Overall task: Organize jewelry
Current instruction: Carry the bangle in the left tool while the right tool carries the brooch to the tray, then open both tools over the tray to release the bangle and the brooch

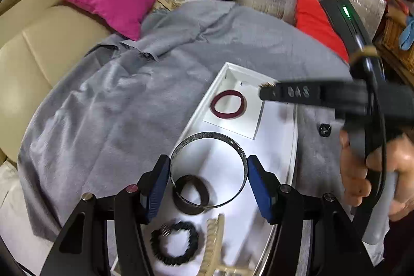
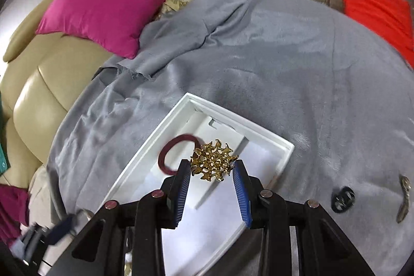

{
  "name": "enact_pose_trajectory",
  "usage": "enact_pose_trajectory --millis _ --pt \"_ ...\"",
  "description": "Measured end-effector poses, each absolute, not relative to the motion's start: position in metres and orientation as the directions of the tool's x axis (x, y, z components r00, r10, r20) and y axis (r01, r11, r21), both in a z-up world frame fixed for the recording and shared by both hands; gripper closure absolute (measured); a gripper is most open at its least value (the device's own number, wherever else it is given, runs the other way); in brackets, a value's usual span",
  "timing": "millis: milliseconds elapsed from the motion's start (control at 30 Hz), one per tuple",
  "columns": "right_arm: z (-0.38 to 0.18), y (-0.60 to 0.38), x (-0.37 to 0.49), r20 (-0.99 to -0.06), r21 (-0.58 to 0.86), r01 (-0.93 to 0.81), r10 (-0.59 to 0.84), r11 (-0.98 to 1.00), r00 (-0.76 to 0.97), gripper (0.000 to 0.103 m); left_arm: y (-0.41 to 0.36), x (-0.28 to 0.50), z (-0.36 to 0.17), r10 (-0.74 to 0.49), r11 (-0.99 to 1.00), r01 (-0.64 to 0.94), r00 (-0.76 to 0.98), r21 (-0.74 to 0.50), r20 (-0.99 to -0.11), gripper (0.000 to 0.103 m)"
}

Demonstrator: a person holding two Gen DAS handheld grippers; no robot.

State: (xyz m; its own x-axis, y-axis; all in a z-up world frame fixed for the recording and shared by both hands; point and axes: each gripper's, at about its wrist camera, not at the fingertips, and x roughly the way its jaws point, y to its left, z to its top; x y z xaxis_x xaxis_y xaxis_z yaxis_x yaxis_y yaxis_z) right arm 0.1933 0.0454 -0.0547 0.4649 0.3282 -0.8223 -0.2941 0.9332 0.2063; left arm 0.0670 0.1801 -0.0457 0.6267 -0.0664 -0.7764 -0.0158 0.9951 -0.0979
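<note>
So the left claw (image 1: 208,167) is pinching a thin silver bangle (image 1: 208,170) across its width, one blue pad on each side, and holds it over the near half of the white tray (image 1: 204,105). Below it in the tray sit a dark wide ring-shaped band (image 1: 192,194), a black scrunchie (image 1: 174,242) and a cream hair claw clip (image 1: 214,245). Further back, a maroon hair tie (image 1: 227,104) lies on the tray's raised white insert.

The right claw (image 2: 212,167) is gripping a gold filigree brooch (image 2: 212,161) between its pads, hovering over the far end of the tray (image 2: 145,146) right next to the maroon hair tie (image 2: 168,154). Off the tray, on the grey cloth (image 2: 284,69) covering the surface, there's a small black piece (image 2: 342,198) and a slim metallic piece (image 2: 403,198), too small to name properly.

Looks like both pieces are about to be placed. For doing it well, the brooch probably wants its own spot on the insert, not dropped on top of the hair tie, so it's worth nudging sideways first and lowering it close before letting go; that spiky edge could snag. The bangle is springy and thin, so a gentle release low over the tray, clear of the dark band, should stop it rolling or bouncing out.
</note>
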Motion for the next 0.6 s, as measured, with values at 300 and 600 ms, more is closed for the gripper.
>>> enact_pose_trajectory --millis 300,600 --pt "-0.078 0.049 0.22 -0.877 0.195 -0.255 0.285 0.947 0.387 0.067 0.17 0.105 -0.077 -0.053 0.994 -0.05 0.537 -0.094 -0.842 0.041" --pt "-0.084 0.049 0.229 -0.896 0.245 -0.217 0.306 0.945 0.323 0.063 0.174 0.119 -0.096 -0.061 0.99 -0.085 0.466 -0.113 -0.883 0.04"
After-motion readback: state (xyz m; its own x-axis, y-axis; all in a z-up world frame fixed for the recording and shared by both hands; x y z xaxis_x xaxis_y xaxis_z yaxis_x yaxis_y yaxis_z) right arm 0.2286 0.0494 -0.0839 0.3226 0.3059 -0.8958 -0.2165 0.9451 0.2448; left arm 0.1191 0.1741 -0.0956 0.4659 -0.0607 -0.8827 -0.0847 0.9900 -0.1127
